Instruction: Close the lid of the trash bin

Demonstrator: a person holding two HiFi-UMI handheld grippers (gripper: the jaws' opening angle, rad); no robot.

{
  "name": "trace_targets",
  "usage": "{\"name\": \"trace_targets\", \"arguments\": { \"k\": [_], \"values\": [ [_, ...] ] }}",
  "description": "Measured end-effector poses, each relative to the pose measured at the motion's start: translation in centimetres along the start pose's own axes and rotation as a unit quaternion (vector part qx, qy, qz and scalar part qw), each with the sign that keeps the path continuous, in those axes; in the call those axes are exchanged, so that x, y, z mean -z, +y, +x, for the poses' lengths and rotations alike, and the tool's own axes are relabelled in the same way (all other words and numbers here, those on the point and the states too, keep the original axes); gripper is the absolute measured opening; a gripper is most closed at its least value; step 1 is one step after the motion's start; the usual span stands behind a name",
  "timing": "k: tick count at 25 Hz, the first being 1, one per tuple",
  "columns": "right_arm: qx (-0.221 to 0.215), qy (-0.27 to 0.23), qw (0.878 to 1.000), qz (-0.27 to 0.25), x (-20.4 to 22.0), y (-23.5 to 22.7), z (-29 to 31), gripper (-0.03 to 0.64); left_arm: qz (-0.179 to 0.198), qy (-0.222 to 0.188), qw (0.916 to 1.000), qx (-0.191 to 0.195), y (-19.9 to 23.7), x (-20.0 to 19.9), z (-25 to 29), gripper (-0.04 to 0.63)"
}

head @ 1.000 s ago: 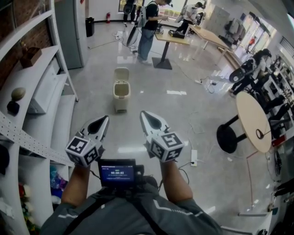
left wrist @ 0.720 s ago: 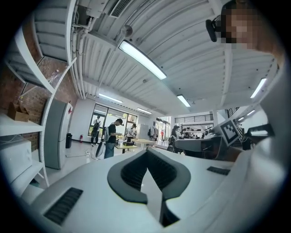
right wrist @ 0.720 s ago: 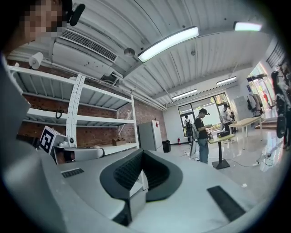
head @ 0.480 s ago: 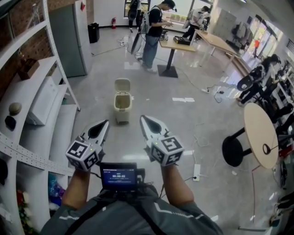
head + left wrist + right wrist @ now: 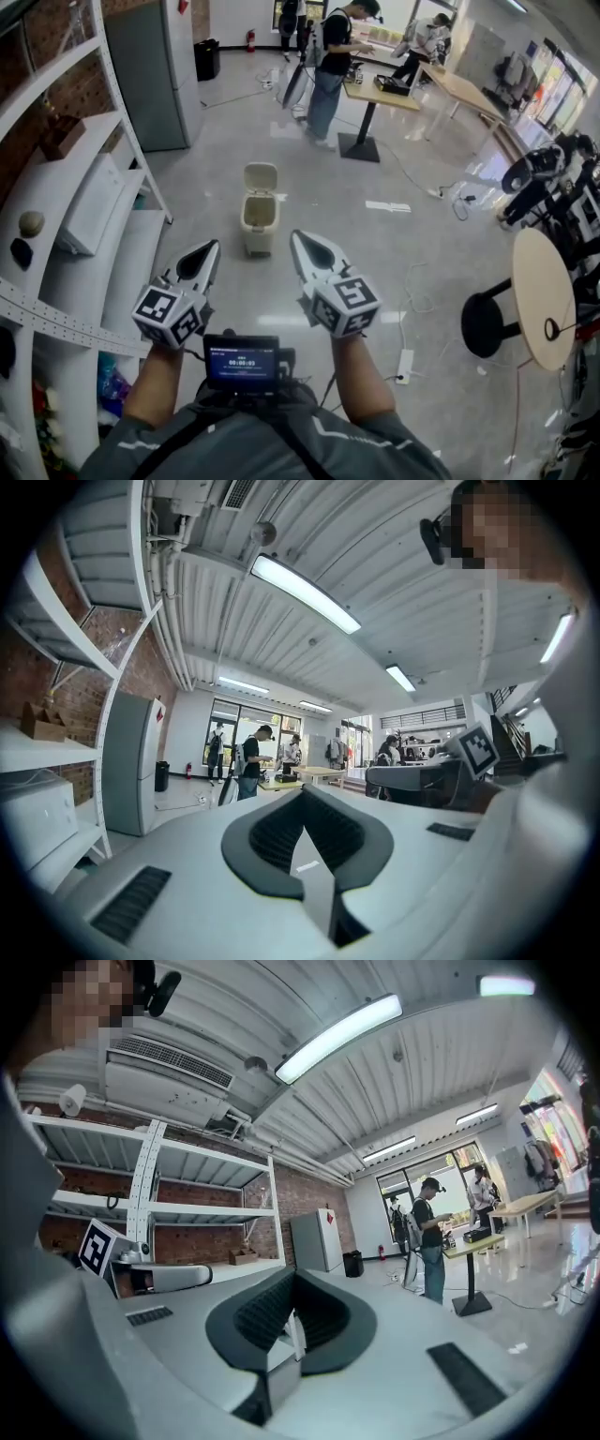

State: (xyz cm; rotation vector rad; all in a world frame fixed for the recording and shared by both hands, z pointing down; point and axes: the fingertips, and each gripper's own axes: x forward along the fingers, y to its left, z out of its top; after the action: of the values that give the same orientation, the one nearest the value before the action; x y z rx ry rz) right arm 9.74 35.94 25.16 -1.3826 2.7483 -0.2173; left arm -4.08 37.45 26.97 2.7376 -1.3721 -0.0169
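Head view: the trash bin (image 5: 259,217) stands upright on the floor (image 5: 375,244), its long axis vertical and its mouth facing up. It is ahead of the person, past the tips of both tools and roughly between them, well apart from each. Its lid (image 5: 262,176) is raised, standing up from the bin's far edge with its inner face turned toward the person.

The left tool (image 5: 207,247) and right tool (image 5: 302,237) are held side by side, pointing forward toward the bin. In the left gripper view the left tool (image 5: 303,797) has its jaws together with nothing between them. The right gripper view shows the same for the right tool (image 5: 292,1279).

A white shelf (image 5: 94,202) runs along the left. Farther off, a person (image 5: 330,56) stands at a desk (image 5: 380,94).
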Motion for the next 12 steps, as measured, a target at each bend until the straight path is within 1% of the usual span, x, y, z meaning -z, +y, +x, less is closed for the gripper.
{"name": "trace_targets", "arguments": {
  "k": [2, 5, 9, 12],
  "values": [
    [-0.003, 0.001, 1.0, -0.006, -0.1, -0.6, 1.1, 0.002, -0.007, 0.001, 1.0, 0.003, 0.8, 0.2, 1.0, -0.004],
    [0.007, 0.004, 1.0, -0.006, -0.2, -1.7, 3.0, 0.002, -0.01, 0.003, 0.9999, 0.009, 2.3, 0.3, 2.6, -0.004],
    [0.009, 0.012, 1.0, -0.018, -0.6, -2.6, 6.7, 0.002, -0.017, -0.007, 0.9998, 0.013, 5.7, -0.1, 4.9, -0.003],
    [0.015, 0.011, 1.0, -0.02, -1.0, -3.5, 10.0, 0.002, -0.017, -0.008, 0.9996, 0.021, 8.4, -0.5, 7.0, -0.003]
  ]
}}
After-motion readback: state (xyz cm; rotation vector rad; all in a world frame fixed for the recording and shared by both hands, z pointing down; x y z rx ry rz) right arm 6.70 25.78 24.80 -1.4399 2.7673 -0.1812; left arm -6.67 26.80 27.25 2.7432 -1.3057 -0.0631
